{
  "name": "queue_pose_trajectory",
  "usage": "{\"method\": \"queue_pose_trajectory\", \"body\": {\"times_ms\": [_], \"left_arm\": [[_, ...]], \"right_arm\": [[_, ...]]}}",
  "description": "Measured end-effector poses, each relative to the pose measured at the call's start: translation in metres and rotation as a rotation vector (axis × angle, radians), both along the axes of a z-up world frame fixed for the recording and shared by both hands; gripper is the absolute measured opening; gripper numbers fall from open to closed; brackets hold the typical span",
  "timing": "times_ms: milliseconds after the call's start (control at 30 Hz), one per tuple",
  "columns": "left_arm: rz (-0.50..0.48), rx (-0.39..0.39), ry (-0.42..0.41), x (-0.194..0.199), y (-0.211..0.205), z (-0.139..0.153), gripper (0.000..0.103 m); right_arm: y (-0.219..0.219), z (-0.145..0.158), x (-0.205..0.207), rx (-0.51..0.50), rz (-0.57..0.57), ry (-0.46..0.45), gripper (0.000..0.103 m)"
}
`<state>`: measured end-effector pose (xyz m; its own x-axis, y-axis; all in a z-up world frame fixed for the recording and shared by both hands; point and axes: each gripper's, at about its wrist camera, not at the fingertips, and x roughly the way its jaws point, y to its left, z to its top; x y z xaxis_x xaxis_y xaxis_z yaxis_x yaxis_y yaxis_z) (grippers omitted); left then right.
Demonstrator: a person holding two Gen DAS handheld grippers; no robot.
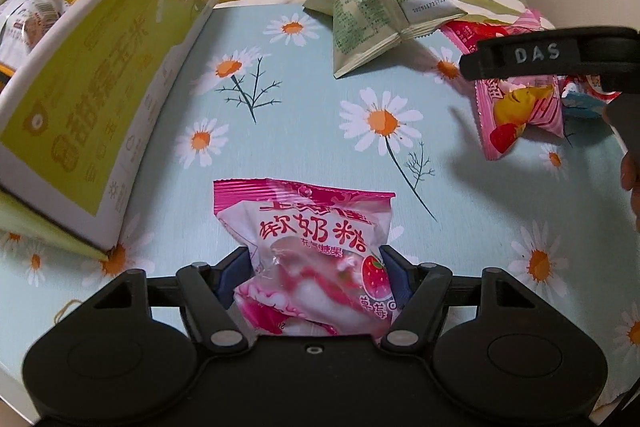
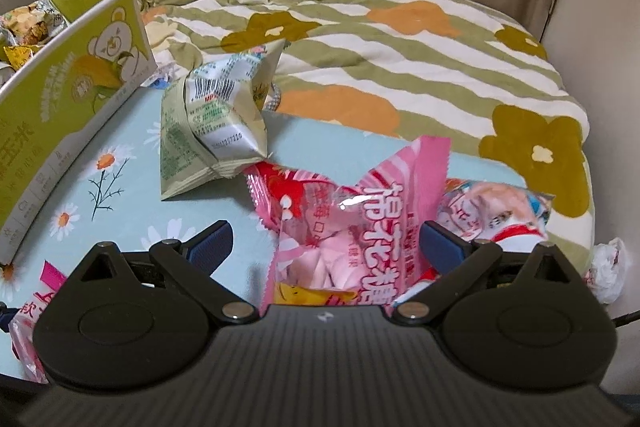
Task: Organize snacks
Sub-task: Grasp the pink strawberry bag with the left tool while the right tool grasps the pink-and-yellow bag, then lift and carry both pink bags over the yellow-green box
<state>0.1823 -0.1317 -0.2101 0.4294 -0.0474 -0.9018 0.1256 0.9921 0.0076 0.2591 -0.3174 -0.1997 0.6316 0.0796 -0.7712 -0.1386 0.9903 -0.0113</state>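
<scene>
My left gripper (image 1: 315, 255) is shut on a pink strawberry soft-candy packet (image 1: 308, 239), which lies on the daisy-print tablecloth (image 1: 304, 99); both blue pads press its sides. In the right wrist view my right gripper (image 2: 327, 231) stands open over a pale pink marshmallow packet (image 2: 360, 219), which sits between the fingers nearer the right pad. The left wrist view shows that same packet (image 1: 516, 111) under the right gripper's black finger (image 1: 540, 55). A green-and-white snack box (image 1: 80, 67) stands at the left with several packets inside.
A pale green packet (image 2: 212, 131) lies at the table's far side. A red packet (image 2: 288, 187) and a multicoloured one (image 2: 492, 211) flank the marshmallow packet. A striped flowered quilt (image 2: 400, 47) lies behind, and a crumpled white wrapper (image 2: 608, 267) sits at the right edge.
</scene>
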Motion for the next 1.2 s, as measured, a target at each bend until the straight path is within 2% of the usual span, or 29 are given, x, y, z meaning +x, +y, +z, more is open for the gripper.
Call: {"method": "queue_pose_trajectory", "body": {"times_ms": [300,333,467,733,1000,1200], "left_arm": [[-0.021,-0.002,0.000,0.009,0.003,0.001,0.073],[-0.023,-0.002,0.000,0.009,0.004,0.001,0.073],[-0.032,-0.002,0.001,0.010,0.005,0.001,0.073],[-0.025,-0.015,-0.003,0.010,0.008,0.005,0.065],[-0.032,-0.007,-0.033,0.001,0.007,0.012,0.053],[-0.020,-0.007,-0.066,-0.011,0.009,0.020,0.051]], "right_arm": [[0.014,-0.015,0.009,-0.091,-0.002,0.007,0.103],[0.016,-0.017,0.011,-0.095,0.002,0.019,0.091],[0.019,-0.019,0.012,-0.092,-0.010,0.025,0.088],[0.013,-0.012,0.001,-0.036,-0.056,0.054,0.086],[0.014,-0.005,-0.023,0.023,-0.063,0.080,0.085],[0.017,0.006,-0.042,0.039,-0.044,0.062,0.085]]}}
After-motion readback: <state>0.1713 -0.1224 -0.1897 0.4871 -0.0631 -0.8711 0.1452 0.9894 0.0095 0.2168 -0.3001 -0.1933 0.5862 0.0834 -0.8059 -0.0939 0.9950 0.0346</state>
